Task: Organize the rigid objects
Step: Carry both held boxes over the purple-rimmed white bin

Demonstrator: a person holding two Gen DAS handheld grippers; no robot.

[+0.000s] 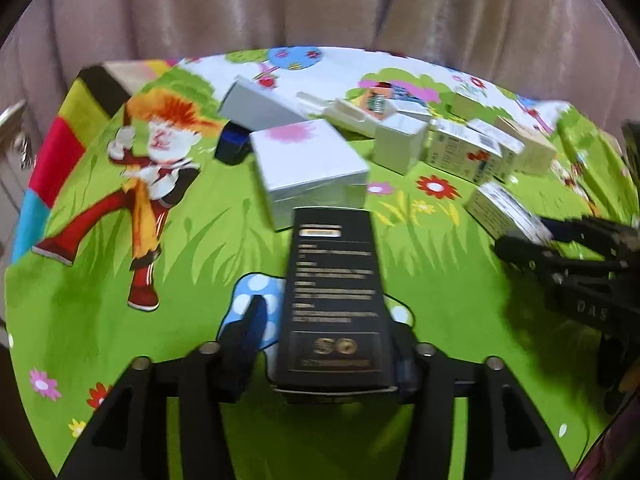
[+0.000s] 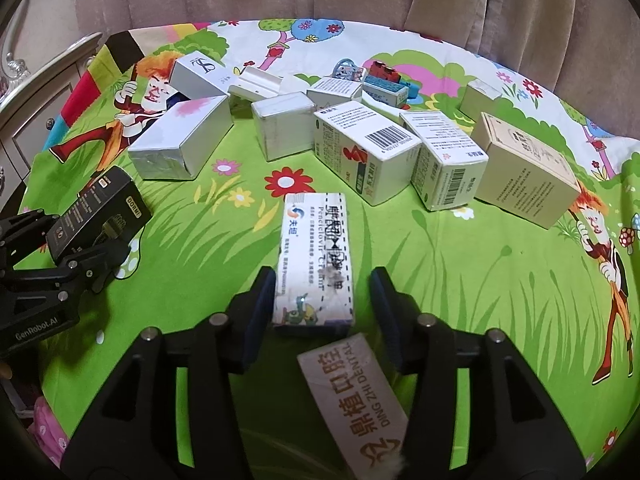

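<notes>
On the left, the left gripper (image 1: 328, 314) had a long black box (image 1: 332, 280) lying between its fingers, pointing away across the green cartoon cloth (image 1: 100, 340). One blue pad (image 1: 252, 324) seemed to stand a little off the side of the box, and the other pad was hidden behind it. The picture was blurry too, so I could not tell if the box was squeezed or just resting there. Just past it lay a big white box with a pink smudge (image 2: 180, 144), part of a messy bunch of boxes at the back. In the middle, the right gripper (image 2: 322, 280) pointed down at a small white medicine box (image 2: 314, 248) lying flat on the cloth. Its fingers were partly open. One pad (image 2: 260, 300) was right beside the box and the other pad (image 2: 386, 308) stood clear of it, so nothing was pinched. A tan dental box (image 2: 352, 396) lay close under that gripper, likely set there to start a neat group. Far right sat a beige box (image 2: 524, 168), not yet sorted.
</notes>
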